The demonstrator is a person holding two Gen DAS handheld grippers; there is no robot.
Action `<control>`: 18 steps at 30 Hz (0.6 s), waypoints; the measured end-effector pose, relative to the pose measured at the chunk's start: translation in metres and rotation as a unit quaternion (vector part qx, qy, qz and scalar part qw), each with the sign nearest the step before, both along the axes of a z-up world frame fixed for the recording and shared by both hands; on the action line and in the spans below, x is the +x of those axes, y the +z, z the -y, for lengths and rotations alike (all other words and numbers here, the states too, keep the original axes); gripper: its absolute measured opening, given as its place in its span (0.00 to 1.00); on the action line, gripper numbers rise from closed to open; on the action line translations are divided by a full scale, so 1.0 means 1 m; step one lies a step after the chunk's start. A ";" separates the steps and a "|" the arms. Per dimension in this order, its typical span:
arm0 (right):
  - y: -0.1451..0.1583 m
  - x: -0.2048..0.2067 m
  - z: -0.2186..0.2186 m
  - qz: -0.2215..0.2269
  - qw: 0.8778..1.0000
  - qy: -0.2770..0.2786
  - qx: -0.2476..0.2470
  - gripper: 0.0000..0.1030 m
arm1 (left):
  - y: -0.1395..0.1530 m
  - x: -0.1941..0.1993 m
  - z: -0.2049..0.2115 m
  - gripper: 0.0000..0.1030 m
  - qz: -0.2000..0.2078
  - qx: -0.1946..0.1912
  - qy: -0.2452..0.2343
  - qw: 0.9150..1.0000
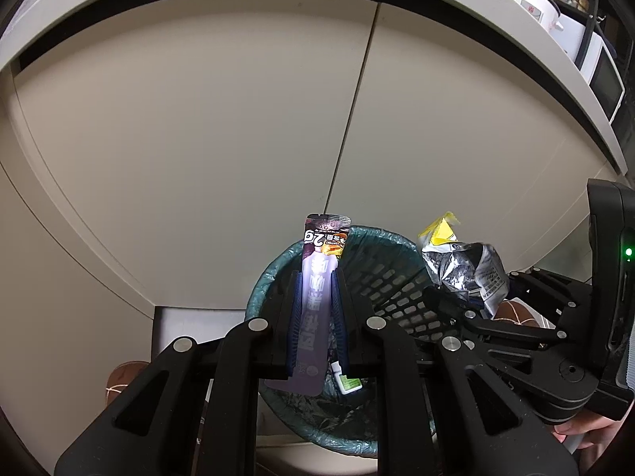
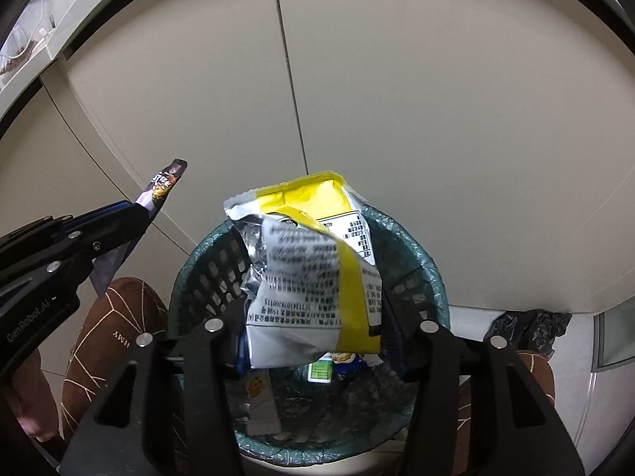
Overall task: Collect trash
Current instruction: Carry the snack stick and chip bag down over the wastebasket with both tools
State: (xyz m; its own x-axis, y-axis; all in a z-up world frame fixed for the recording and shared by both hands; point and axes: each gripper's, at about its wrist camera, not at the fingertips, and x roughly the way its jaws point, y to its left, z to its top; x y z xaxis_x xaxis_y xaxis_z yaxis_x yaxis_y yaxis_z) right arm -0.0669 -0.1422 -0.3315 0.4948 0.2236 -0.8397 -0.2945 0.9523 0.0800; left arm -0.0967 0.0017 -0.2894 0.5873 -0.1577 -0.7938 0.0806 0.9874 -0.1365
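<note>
Directly below both tools sits the lined trash basket [image 2: 420, 273], mouth up. Right tool [image 2: 313, 329] clamps the crumpled yellow-silver snack bag [image 2: 313, 277], centred over the opening. Left tool [image 1: 317, 317] pinches the purple sachet [image 1: 317, 297], long axis upright, nearer the basket's left rim.

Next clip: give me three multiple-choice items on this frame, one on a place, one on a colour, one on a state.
1. The trash basket stands:
A. below both grippers
B. on a shelf
C. behind a door

2. The liner on its rim is:
A. red
B. teal
C. white

3. The left gripper is:
A. open, empty
B. shut on the purple wrapper
C. out of view

Key: A, both wrist views look down into it; B, teal plastic wraps the rim; B, its fingers press the wrapper's sides.
</note>
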 end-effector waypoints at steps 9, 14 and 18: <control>0.003 0.001 0.005 -0.006 1.000 0.004 -0.002 0.76 | -0.008 0.010 -0.005 0.14 -0.012 -0.002 0.006 1.000; -0.002 0.005 0.015 -0.022 1.000 -0.007 0.010 0.80 | -0.014 0.014 -0.003 0.14 -0.020 -0.004 0.005 1.000; 0.001 0.003 0.033 -0.019 1.000 -0.016 0.012 0.84 | -0.017 0.017 0.001 0.14 -0.026 -0.004 -0.002 1.000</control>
